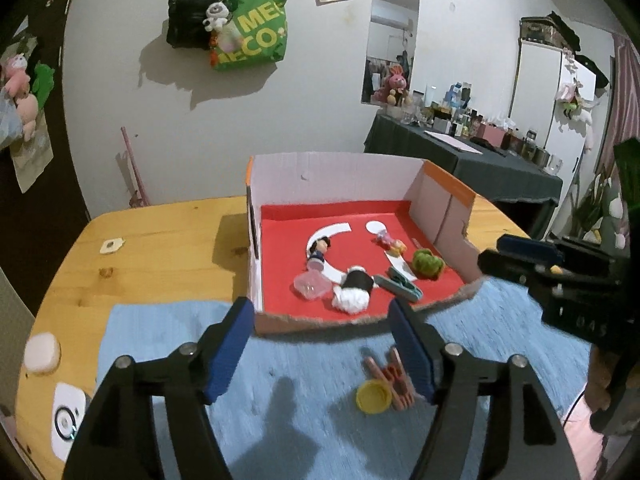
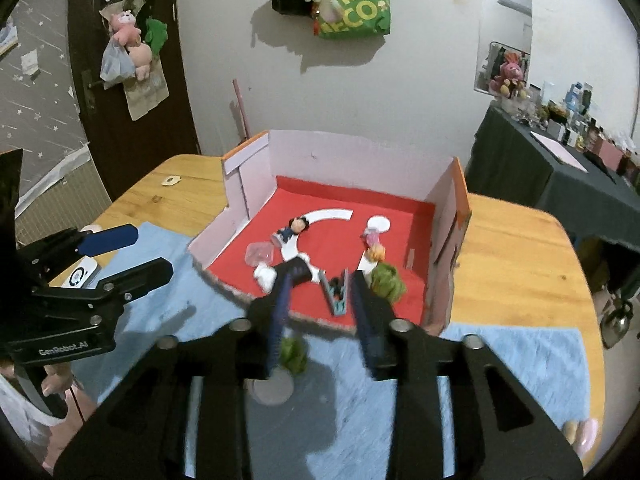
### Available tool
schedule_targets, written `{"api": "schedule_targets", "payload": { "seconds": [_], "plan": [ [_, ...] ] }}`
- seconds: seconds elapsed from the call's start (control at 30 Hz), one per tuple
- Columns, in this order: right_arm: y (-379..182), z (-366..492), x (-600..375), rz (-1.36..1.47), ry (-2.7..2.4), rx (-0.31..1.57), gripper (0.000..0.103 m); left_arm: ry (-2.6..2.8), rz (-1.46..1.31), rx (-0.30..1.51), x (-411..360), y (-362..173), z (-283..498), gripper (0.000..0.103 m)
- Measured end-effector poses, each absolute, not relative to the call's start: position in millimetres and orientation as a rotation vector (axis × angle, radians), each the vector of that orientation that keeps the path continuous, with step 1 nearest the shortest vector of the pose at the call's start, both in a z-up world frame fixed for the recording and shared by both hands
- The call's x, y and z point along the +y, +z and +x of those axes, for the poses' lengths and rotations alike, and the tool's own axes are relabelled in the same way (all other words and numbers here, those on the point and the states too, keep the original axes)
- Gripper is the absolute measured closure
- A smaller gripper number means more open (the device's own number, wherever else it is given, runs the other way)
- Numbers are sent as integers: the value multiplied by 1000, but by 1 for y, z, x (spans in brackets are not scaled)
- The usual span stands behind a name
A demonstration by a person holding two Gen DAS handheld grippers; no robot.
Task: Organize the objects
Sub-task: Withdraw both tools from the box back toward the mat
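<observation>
1. Left gripper – lower centre of its view, jaws wide, nothing between them; a yellow cap and orange clip lie on the blue mat below.
2. Right gripper – jaws partly apart, empty.
3. Cardboard box on the desk, centre frame, holds a teal clip, a green plush and a doll figure.

The tabletop is honey-yellow wood, with a pale blue cloth at the lower centre of the frame. The box has white inner walls, orange edges and a red floor. On the cloth lie a yellow cap and salmon-pink clips. Upper centre hangs a green bag with yellow lettering.
</observation>
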State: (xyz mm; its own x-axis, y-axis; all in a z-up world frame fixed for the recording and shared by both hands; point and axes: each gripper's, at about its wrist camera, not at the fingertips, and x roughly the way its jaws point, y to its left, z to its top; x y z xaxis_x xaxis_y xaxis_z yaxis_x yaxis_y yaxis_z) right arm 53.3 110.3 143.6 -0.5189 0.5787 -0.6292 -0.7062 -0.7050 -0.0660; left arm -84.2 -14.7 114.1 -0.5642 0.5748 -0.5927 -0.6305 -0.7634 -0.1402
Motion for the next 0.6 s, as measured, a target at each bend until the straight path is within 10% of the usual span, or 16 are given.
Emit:
{"api": "schedule_targets", "payload": {
  "seconds": [0.03,0.6],
  "plan": [
    [141,53,106,-809,2225,262,35,2293,-829,106,-17,111,-80,31],
    [93,76,52,-575,2148,214,19,2372,-808,81,-26,70,-40,4]
  ]
}}
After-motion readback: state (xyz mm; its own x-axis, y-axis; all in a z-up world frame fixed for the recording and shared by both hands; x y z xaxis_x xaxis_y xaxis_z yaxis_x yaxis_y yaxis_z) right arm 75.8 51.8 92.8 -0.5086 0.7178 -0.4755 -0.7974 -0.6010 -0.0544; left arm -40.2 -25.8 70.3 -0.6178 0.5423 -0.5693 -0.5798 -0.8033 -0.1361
